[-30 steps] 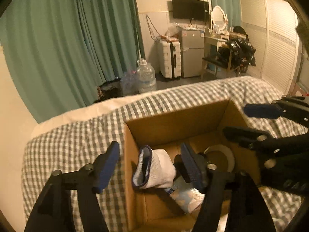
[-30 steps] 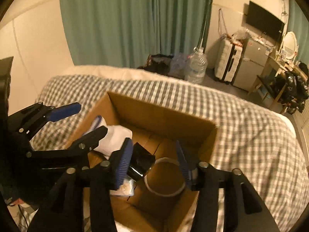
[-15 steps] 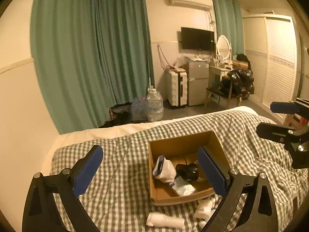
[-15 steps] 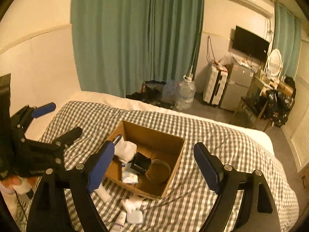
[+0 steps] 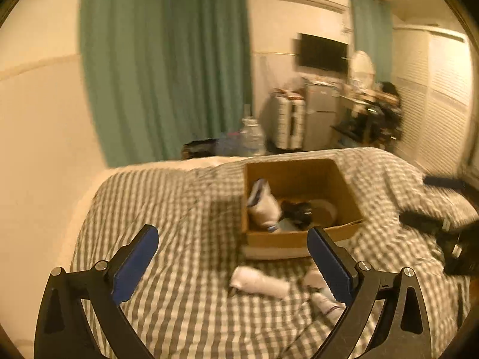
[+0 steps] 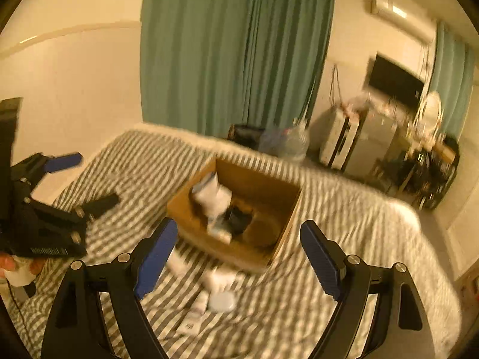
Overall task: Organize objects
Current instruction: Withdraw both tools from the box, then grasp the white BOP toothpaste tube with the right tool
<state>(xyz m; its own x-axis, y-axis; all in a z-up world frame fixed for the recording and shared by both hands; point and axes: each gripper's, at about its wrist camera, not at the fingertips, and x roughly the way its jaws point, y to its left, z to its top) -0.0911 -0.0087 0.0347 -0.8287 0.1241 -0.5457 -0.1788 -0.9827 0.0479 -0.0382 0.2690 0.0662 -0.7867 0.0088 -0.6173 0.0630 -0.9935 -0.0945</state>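
An open cardboard box (image 5: pixel 302 237) (image 6: pixel 278 191) sits on the checked bed. Inside lie a white sock with a blue cuff (image 5: pixel 263 202) (image 6: pixel 211 194), a black object (image 5: pixel 299 211) (image 6: pixel 238 218) and a pale round thing (image 5: pixel 324 206). White rolled socks (image 5: pixel 259 279) and small white items (image 6: pixel 221 300) lie on the bedspread in front of the box. My left gripper (image 5: pixel 233 264) is open and empty, held above the bed short of the box. My right gripper (image 6: pixel 236 261) is open and empty, near the box's front. Both views are blurred.
The checked bedspread (image 5: pixel 167 215) covers the bed. Green curtains (image 5: pixel 167 65), a large water bottle (image 5: pixel 251 137), a white suitcase (image 5: pixel 289 125), a small fridge (image 5: pixel 320 113) and a cluttered desk (image 5: pixel 371 110) stand beyond the bed. The wall is at the left.
Both grippers pulled up and back out of the box with jaws opening wider, then dropped lower toward the bed. The sock stays in the box.
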